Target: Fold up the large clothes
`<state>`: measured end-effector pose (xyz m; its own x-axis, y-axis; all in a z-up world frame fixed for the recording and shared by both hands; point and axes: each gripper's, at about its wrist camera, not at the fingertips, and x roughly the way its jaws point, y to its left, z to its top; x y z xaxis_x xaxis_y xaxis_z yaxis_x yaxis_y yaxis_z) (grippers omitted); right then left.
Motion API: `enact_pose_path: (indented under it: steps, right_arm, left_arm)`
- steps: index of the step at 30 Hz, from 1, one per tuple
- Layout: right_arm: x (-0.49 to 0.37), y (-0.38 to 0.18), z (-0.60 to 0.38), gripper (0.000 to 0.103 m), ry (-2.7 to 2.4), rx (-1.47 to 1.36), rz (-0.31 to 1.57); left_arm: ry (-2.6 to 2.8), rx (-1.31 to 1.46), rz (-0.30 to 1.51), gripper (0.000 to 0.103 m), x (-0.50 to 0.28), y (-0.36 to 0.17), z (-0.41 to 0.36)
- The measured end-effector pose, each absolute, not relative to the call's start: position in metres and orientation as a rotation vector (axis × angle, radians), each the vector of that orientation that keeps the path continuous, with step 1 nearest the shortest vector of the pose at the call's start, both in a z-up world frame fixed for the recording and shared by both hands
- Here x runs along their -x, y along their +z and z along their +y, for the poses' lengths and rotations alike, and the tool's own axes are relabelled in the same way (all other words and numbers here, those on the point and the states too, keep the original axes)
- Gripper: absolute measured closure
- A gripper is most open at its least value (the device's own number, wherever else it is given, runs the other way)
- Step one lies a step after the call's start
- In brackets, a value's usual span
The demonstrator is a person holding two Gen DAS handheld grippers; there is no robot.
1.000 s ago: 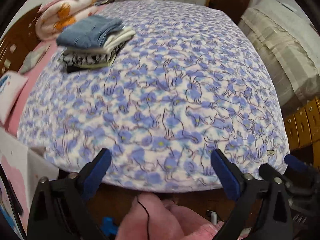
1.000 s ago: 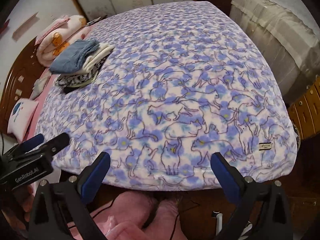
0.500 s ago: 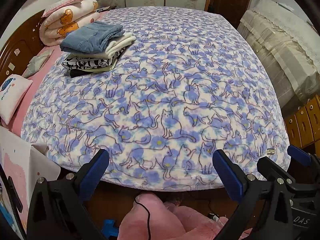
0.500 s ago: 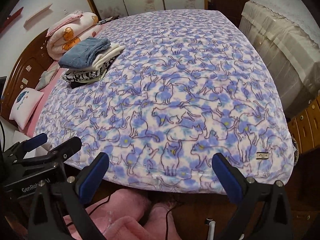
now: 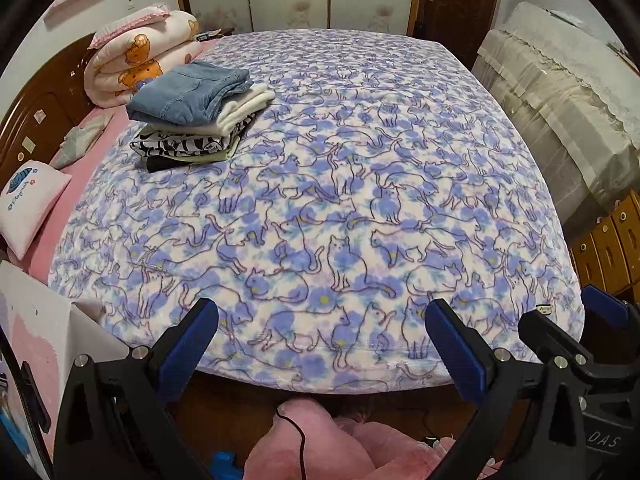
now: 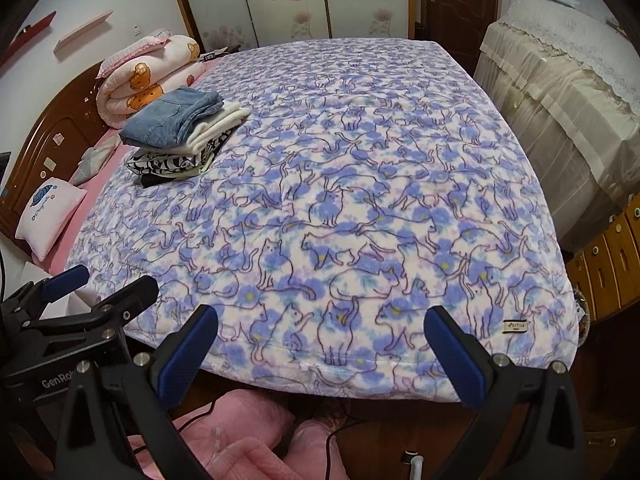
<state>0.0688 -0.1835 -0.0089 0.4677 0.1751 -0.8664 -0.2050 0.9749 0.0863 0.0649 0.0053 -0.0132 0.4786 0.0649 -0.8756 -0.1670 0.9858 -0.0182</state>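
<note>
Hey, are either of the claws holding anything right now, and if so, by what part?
Nothing is held. The left claw and right claw are both open, above the near edge of the blanket without touching it.

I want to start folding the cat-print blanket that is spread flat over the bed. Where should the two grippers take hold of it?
Grip the cat-print blanket at its near hem, one gripper by each near corner, coming in from the foot of the bed. That edge overhangs, so open jaws probably can slide around it; the label marks the right corner.
</note>
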Motion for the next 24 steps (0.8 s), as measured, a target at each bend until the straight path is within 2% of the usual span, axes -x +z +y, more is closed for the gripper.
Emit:
enact_pose_path:
  steps: [24]
  right_arm:
    - [-0.0696, -0.0076, -0.1822, 0.0, 0.23, 0.036, 1.056]
  left_arm:
    - [0.145, 0.107, 1.062, 0.001, -0.0654, -0.0108, 0.0038]
